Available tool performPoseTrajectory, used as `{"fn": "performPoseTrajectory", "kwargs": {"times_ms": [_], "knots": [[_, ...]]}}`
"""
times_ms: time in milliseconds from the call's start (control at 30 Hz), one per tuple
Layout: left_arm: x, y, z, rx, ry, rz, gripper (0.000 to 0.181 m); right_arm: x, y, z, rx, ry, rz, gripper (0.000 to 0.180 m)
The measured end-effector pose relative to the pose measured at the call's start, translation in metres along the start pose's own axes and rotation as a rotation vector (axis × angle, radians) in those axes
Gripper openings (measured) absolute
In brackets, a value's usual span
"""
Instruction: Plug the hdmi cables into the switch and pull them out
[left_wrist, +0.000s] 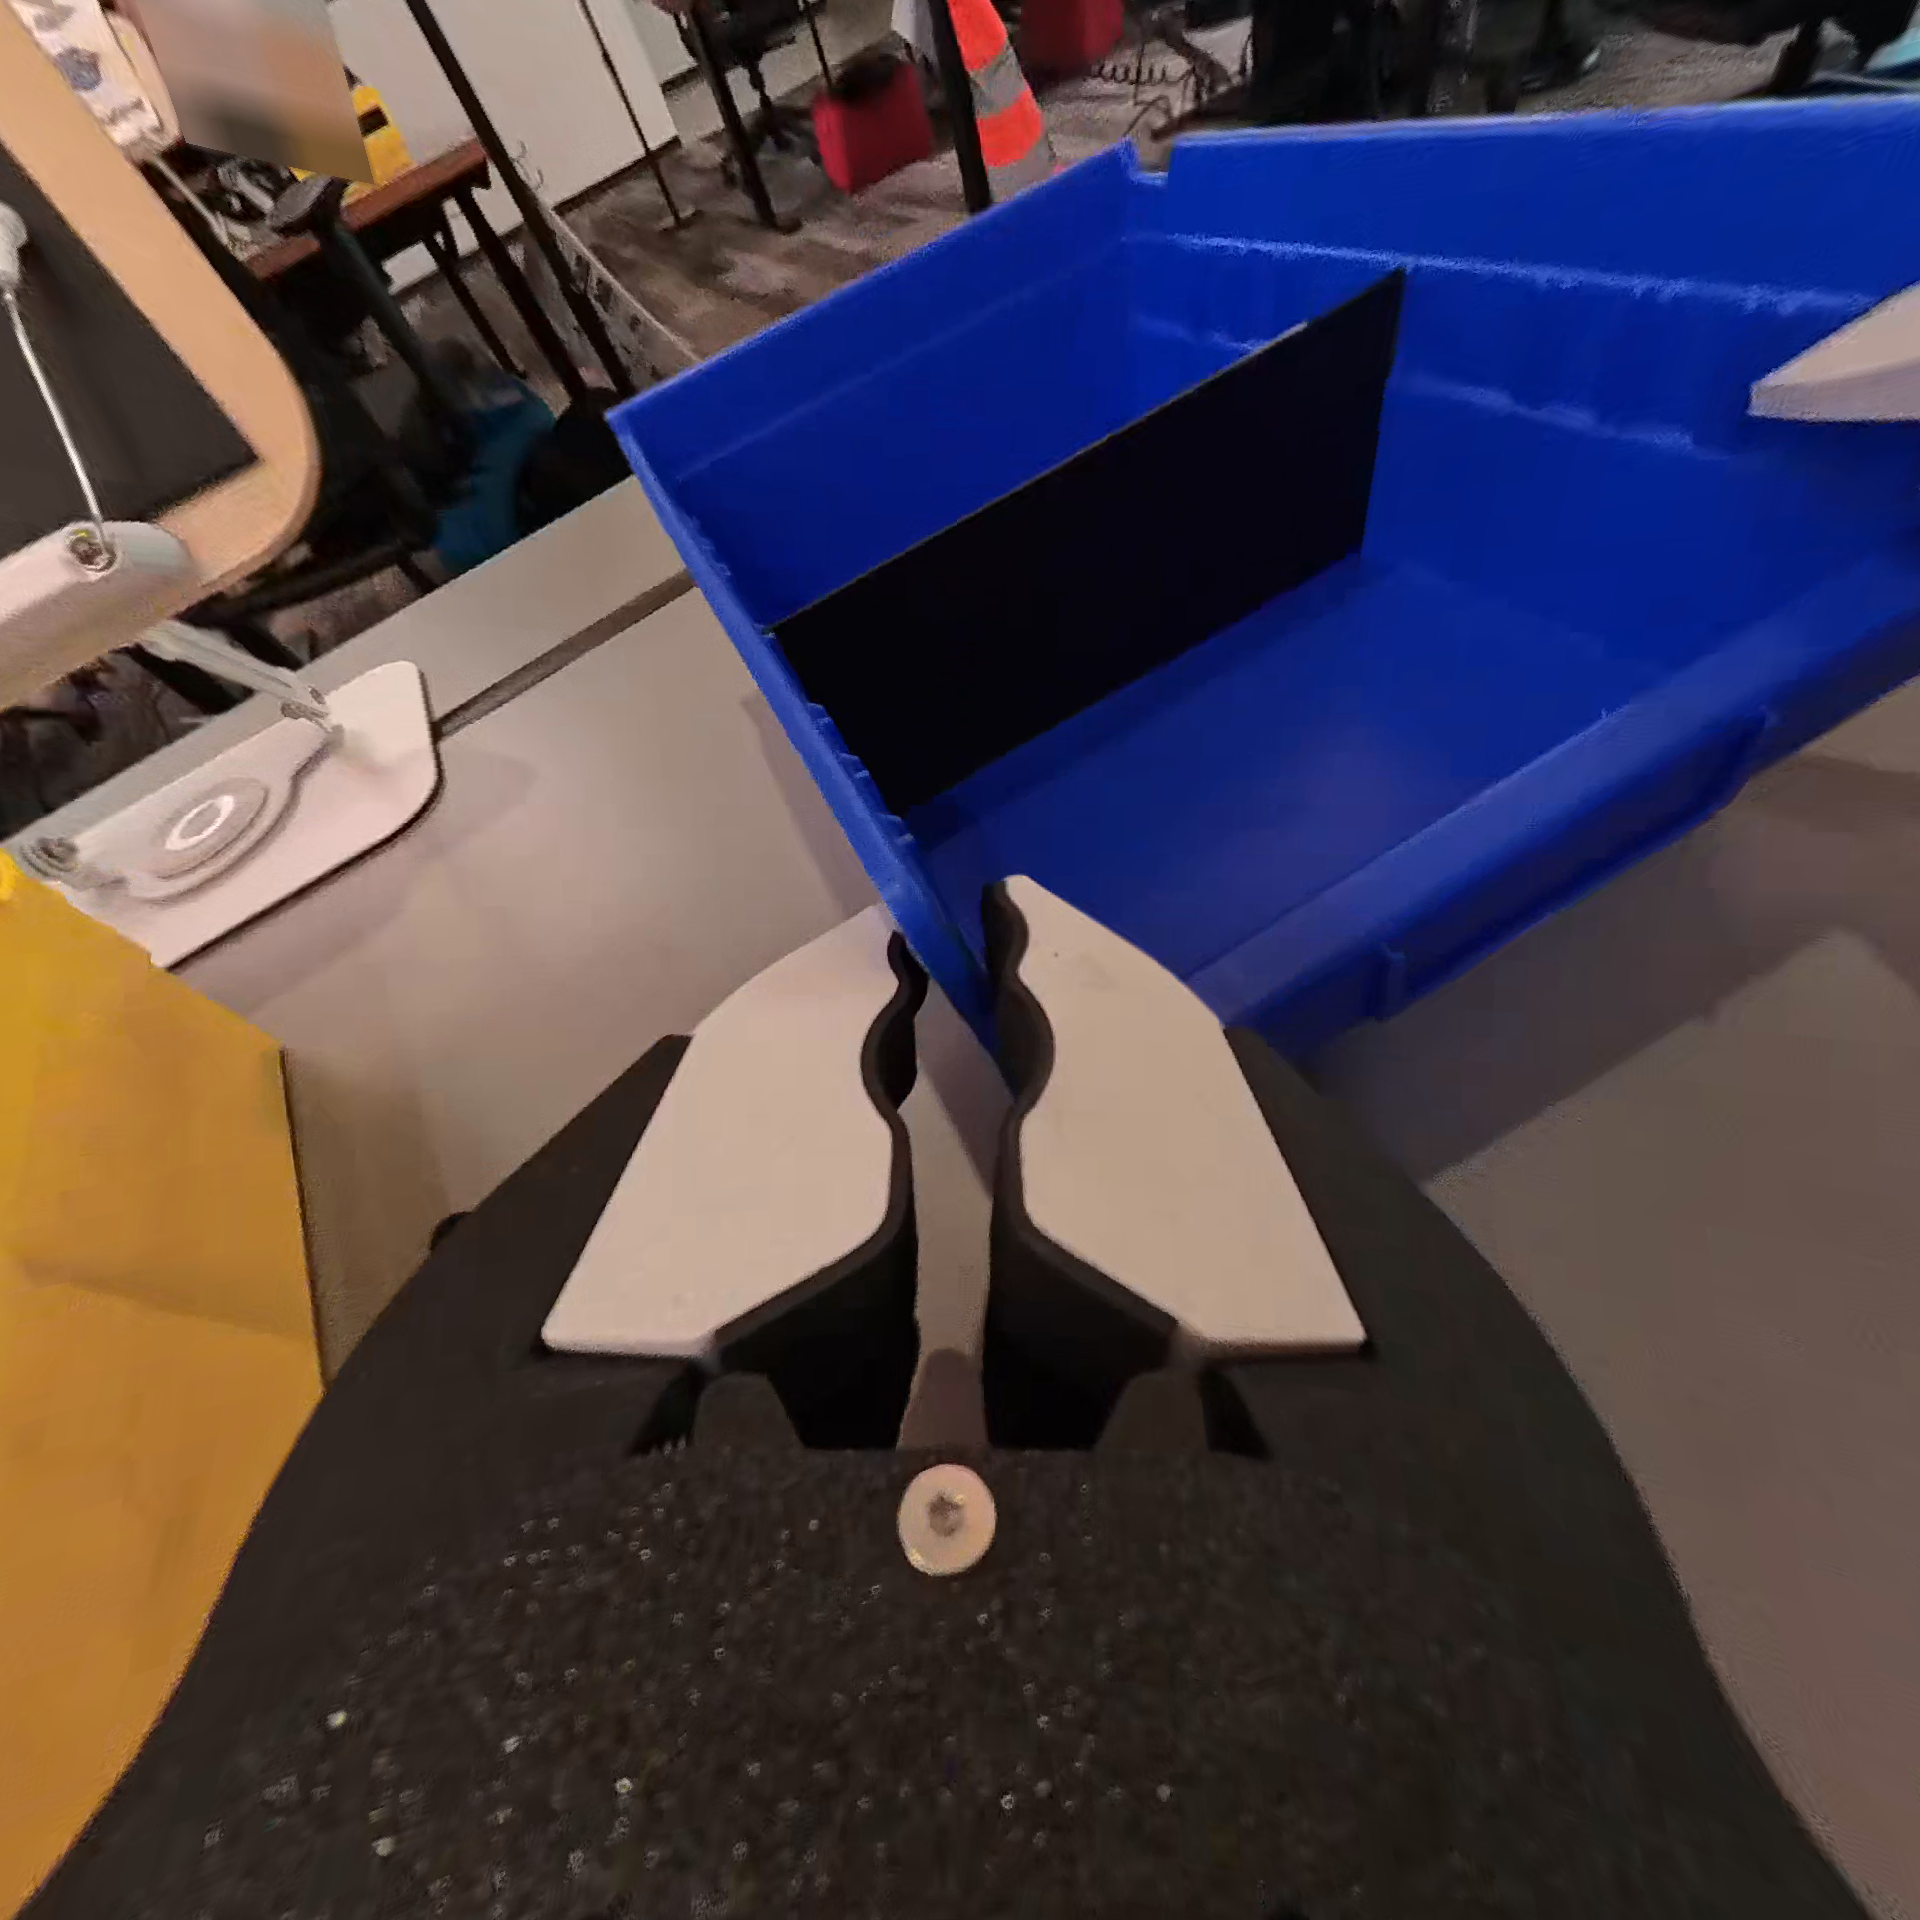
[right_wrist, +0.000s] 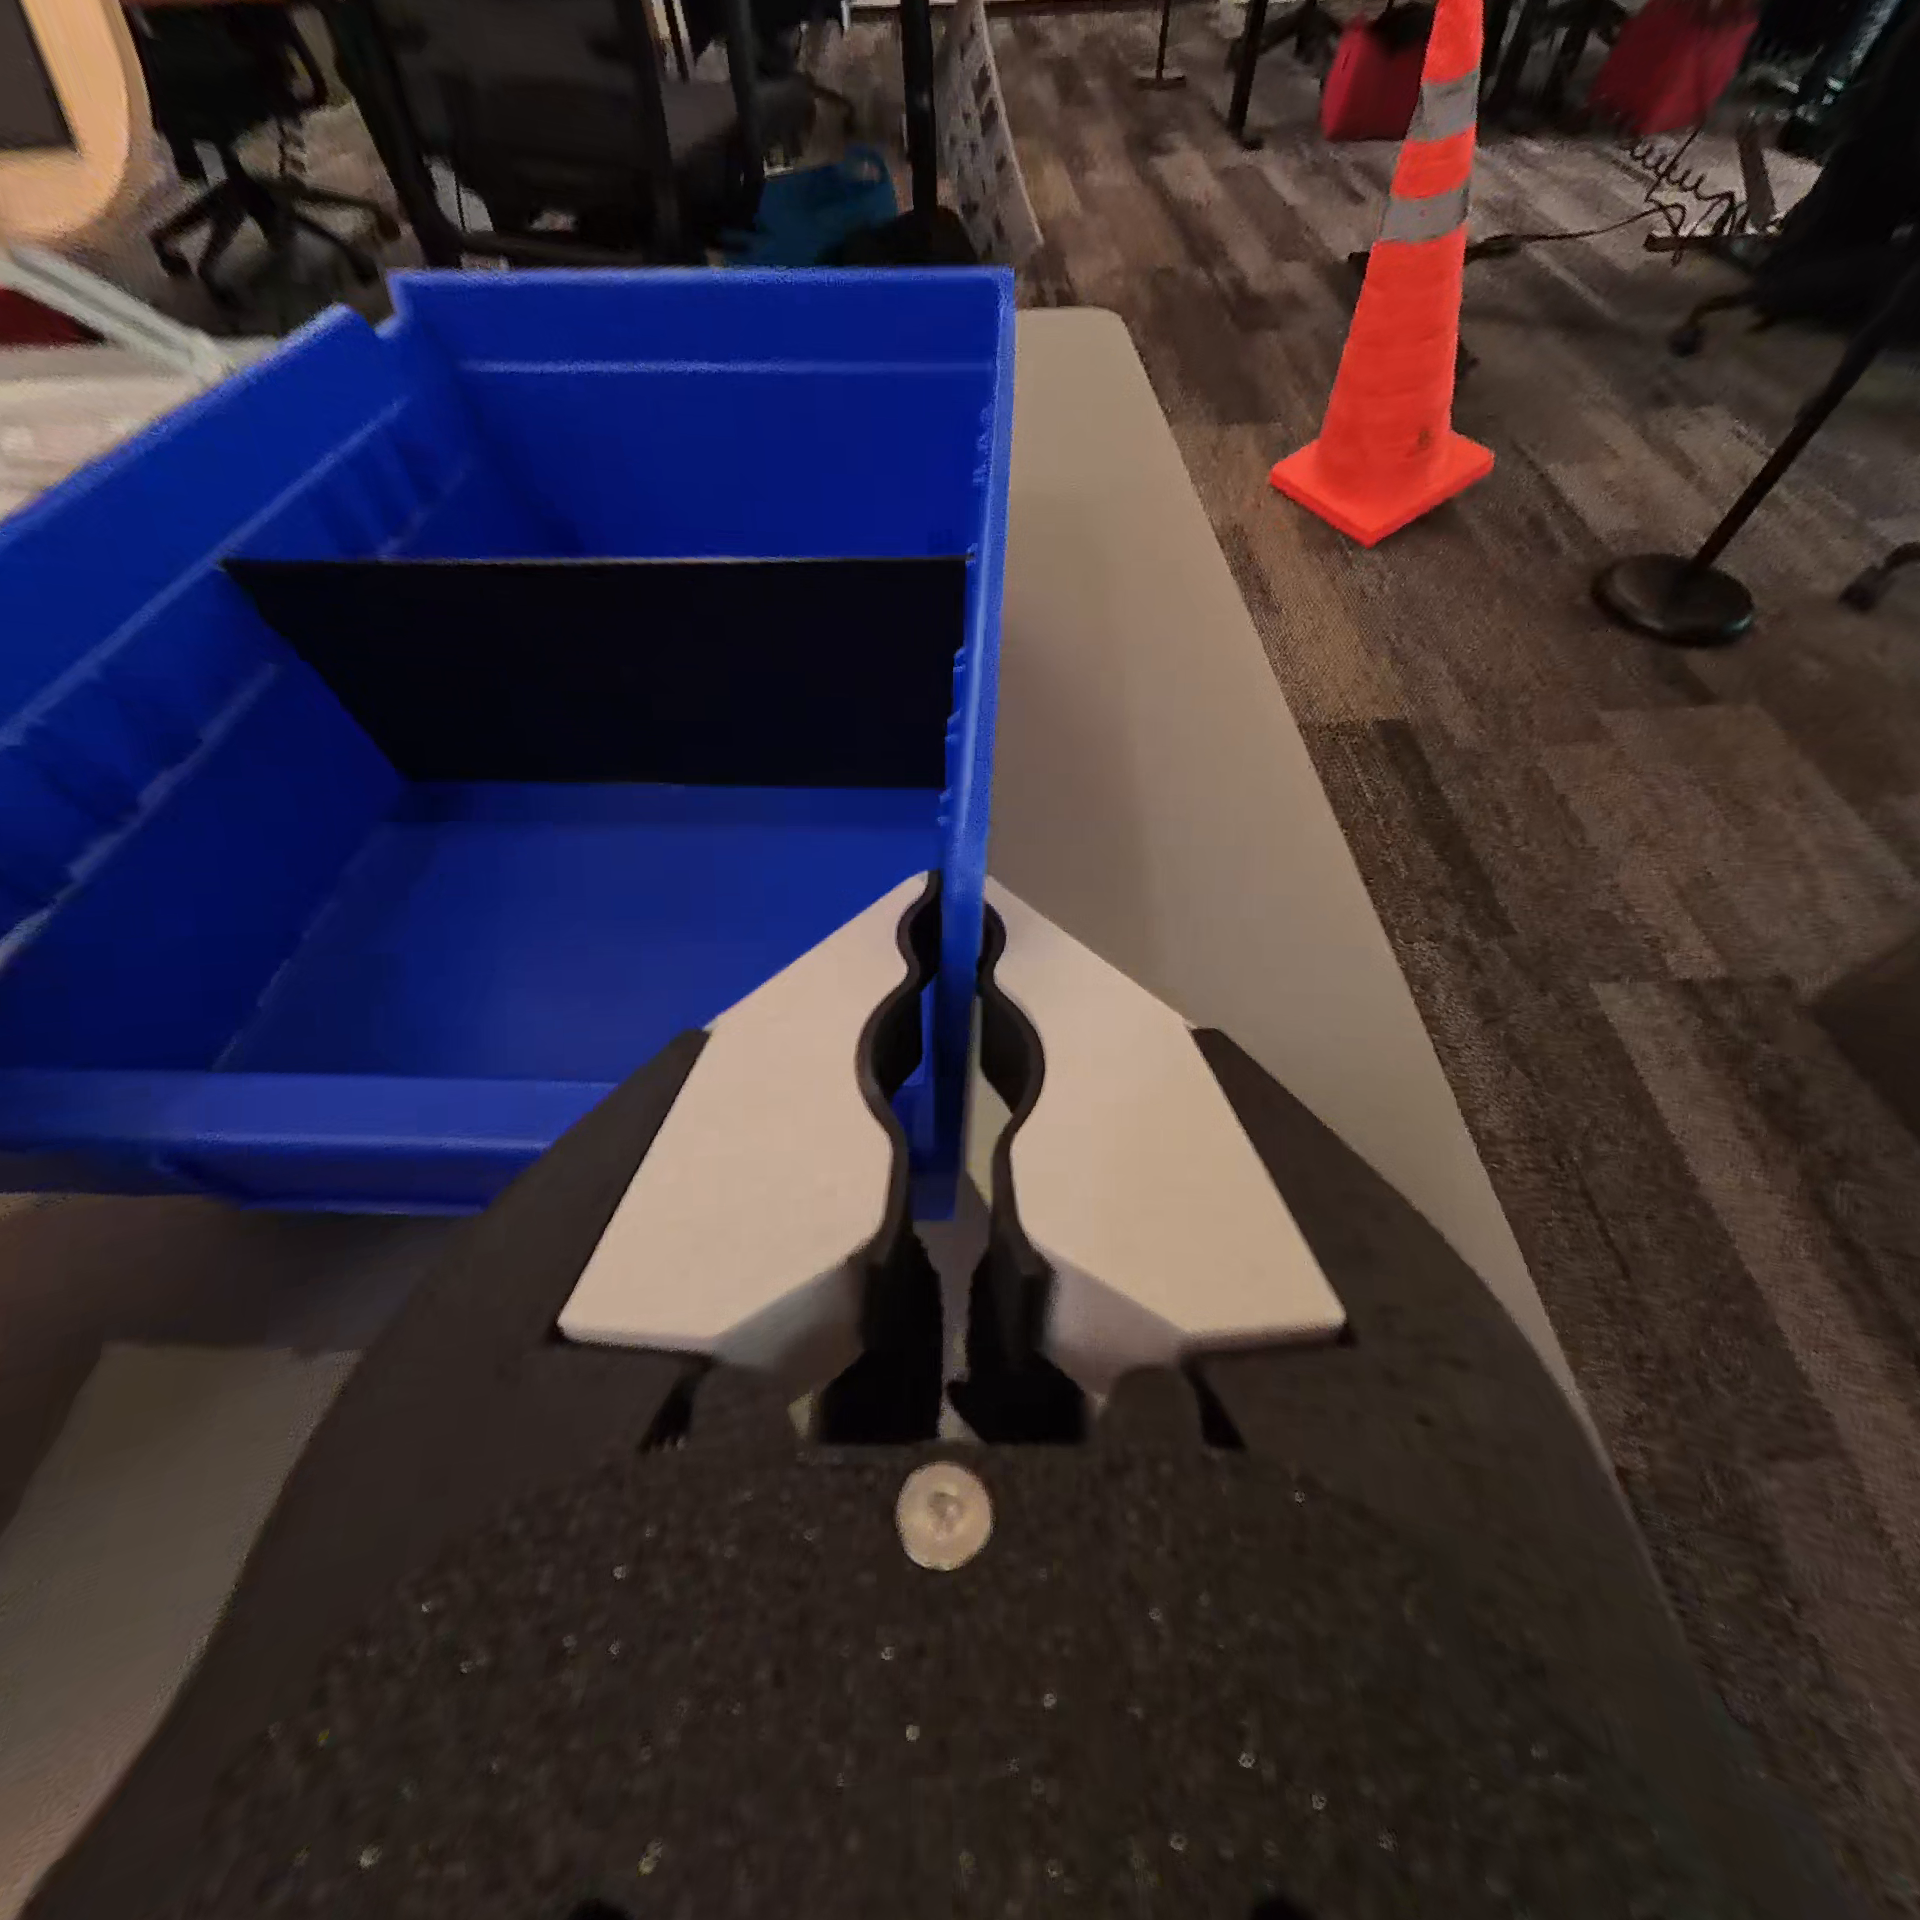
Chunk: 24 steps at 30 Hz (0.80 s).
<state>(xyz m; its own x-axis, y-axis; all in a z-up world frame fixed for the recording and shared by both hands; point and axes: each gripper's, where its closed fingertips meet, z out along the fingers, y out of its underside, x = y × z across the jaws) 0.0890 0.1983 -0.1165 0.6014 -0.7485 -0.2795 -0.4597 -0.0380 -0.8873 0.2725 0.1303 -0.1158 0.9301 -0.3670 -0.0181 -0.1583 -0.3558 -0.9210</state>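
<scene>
A blue plastic bin (left_wrist: 1299, 727) with a black divider (left_wrist: 1091, 540) stands slanted over the grey table (left_wrist: 623, 883); both compartments in view are empty. My left gripper (left_wrist: 954, 925) is shut on the bin's left side wall near its front corner. My right gripper (right_wrist: 961, 904) is shut on the right side wall of the bin (right_wrist: 520, 935), in front of the divider (right_wrist: 623, 665). One right finger (left_wrist: 1839, 374) shows at the far right of the left wrist view. No HDMI cable or switch is in view.
A yellow thing (left_wrist: 125, 1299) lies at the left and a white stand base (left_wrist: 270, 800) behind it. The table's right edge (right_wrist: 1299, 831) runs just beside the bin. On the carpet stand an orange cone (right_wrist: 1403, 312) and a black pole base (right_wrist: 1673, 592). The gap from one gripper's tips to the other's is roughly 20 cm.
</scene>
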Motion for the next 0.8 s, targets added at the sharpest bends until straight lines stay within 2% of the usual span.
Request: {"fn": "performPoseTrajectory", "kwargs": {"times_ms": [167, 333, 367, 433, 500, 567, 700, 733, 800], "knots": [[0.014, 0.013, -0.013, 0.007, 0.027, 0.025, 0.016, -0.001, 0.017, 0.004, -0.045, -0.022, 0.078, 0.004], [0.029, 0.014, -0.028, -0.044, 0.188, 0.067, 0.022, 0.006, 0.010, 0.003, -0.023, 0.057, 0.053, 0.018], [0.033, 0.013, -0.042, -0.041, 0.232, 0.069, 0.024, 0.006, 0.003, -0.005, 0.010, 0.068, 0.056, 0.024], [0.038, 0.013, -0.084, 0.000, 0.337, 0.061, 0.036, 0.008, -0.013, -0.029, 0.083, 0.105, 0.044, 0.023], [0.025, 0.022, -0.132, 0.054, 0.390, 0.028, 0.040, -0.009, -0.025, -0.052, 0.141, 0.060, 0.028, 0.023], [-0.017, 0.035, -0.168, 0.101, 0.313, -0.038, 0.038, -0.048, -0.033, -0.070, 0.175, -0.070, 0.047, 0.023], [-0.175, 0.057, -0.228, 0.322, -0.179, -0.175, 0.026, -0.166, -0.036, -0.089, 0.194, -0.310, -0.022, 0.026], [-0.207, 0.074, -0.236, 0.295, -0.276, -0.181, 0.027, -0.198, -0.031, -0.089, 0.190, -0.335, -0.054, 0.028], [-0.247, 0.109, -0.240, 0.186, -0.355, -0.214, 0.033, -0.263, -0.011, -0.089, 0.162, -0.404, -0.075, 0.028]]}}
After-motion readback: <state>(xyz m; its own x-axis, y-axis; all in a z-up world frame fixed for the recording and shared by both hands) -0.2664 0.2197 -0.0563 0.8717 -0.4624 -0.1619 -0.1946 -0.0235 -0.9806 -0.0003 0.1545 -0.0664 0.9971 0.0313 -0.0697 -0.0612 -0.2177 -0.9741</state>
